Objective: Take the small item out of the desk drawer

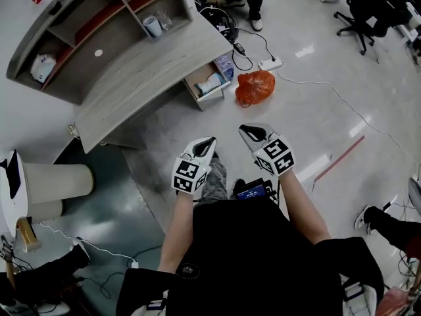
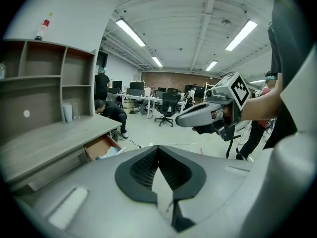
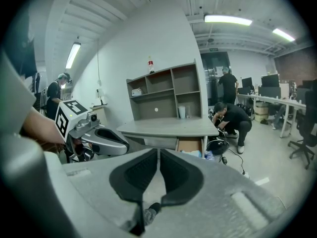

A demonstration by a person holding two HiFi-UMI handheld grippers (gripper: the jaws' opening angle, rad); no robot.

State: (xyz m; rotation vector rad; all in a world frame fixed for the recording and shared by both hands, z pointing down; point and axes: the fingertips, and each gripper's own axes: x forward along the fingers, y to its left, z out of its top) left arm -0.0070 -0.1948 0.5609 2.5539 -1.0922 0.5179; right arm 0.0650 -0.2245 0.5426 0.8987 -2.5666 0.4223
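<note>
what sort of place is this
Probably an open-plan office or lab workspace: a desk with shelves, a wheeled office chair, and monitors on long tables under strip lights.

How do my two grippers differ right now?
The left gripper has its jaws tip to tip; the right gripper shows a thin slit between its. Left sits nearer the desk, right nearer the orange bag. Both are empty and short of the open drawer.

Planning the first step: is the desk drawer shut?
No, the drawer stands pulled out from under the desk, with its inside open to the head view.
</note>
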